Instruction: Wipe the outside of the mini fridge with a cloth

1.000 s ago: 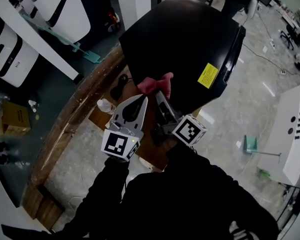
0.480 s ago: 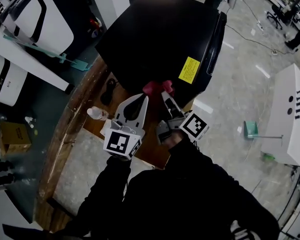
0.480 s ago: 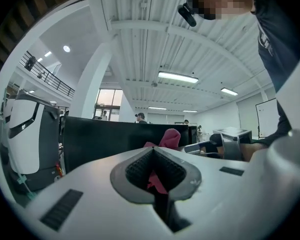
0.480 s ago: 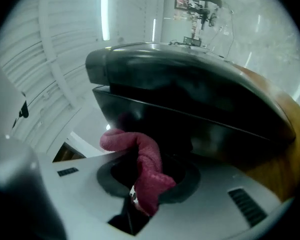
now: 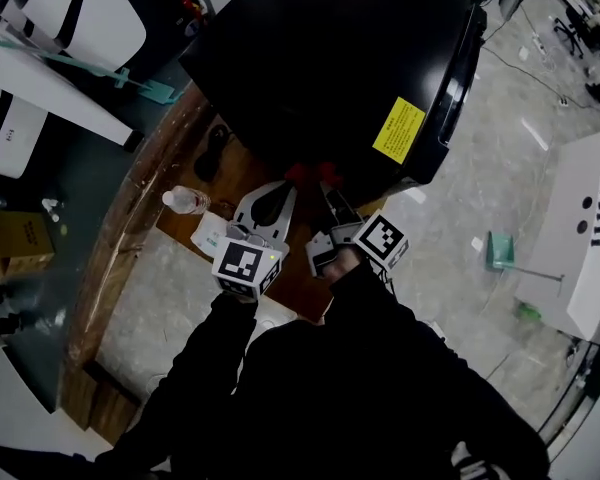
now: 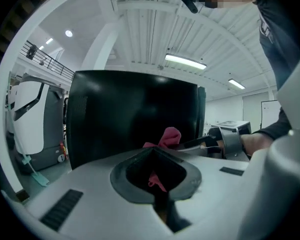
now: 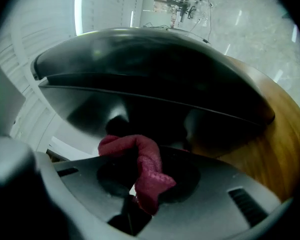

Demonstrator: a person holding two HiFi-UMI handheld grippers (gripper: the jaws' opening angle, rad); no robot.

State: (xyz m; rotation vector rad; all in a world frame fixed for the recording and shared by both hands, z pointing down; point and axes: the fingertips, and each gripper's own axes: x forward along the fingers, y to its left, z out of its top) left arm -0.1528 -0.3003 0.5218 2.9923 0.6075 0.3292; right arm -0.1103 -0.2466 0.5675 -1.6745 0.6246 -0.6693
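Note:
The black mini fridge (image 5: 330,58) stands on a wooden table (image 5: 130,238), with a yellow sticker (image 5: 398,128) on its side. A red cloth (image 5: 300,173) is pressed against the fridge's near lower edge. My right gripper (image 5: 326,188) is shut on it; in the right gripper view the cloth (image 7: 147,169) runs down into the closed jaws. My left gripper (image 5: 281,188) sits just left of it with jaws shut, and a bit of the cloth (image 6: 157,180) sits in its jaw recess. In the left gripper view the fridge (image 6: 130,114) fills the middle.
A water bottle (image 5: 185,200) and a pale packet (image 5: 208,233) lie on the table left of my grippers. A black corded item (image 5: 215,150) lies by the fridge. White machines (image 5: 570,258) stand on the floor at right, and a cardboard box (image 5: 20,238) at left.
Both grippers and the cloth have moved in toward the fridge's near lower edge. Less of the cloth shows in the head view than before.

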